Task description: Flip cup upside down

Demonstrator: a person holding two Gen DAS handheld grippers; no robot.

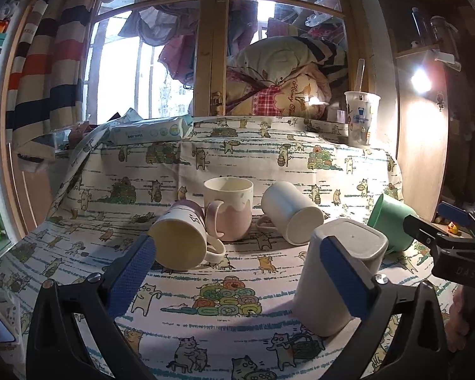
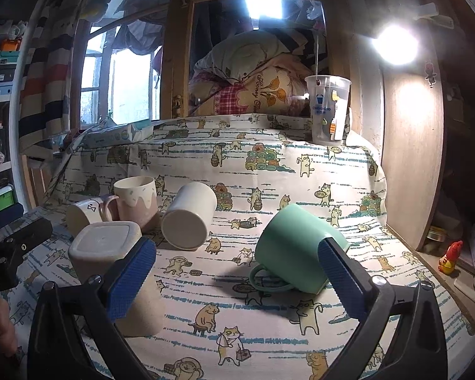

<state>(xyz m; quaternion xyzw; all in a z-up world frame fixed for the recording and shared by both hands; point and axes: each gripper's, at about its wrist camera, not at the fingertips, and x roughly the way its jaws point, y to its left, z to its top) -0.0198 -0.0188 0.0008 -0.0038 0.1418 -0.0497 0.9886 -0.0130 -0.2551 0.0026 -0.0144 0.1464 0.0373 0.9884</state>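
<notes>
A square beige cup (image 1: 335, 272) stands upside down on the cat-print cloth; it also shows in the right wrist view (image 2: 110, 253). A cream mug (image 1: 180, 240) lies on its side, a pink mug (image 1: 229, 209) stands upright, a white mug (image 1: 291, 212) lies on its side. A green mug (image 2: 294, 250) lies tilted on its side, handle down. My left gripper (image 1: 240, 272) is open, its right finger beside the square cup. My right gripper (image 2: 237, 272) is open, its right finger by the green mug.
A clear plastic cup with a straw (image 1: 361, 117) stands at the back right. A pack of wipes (image 1: 148, 131) lies at the back left. A wooden panel (image 2: 411, 158) borders the right side, with small figurines (image 2: 449, 258) beside it.
</notes>
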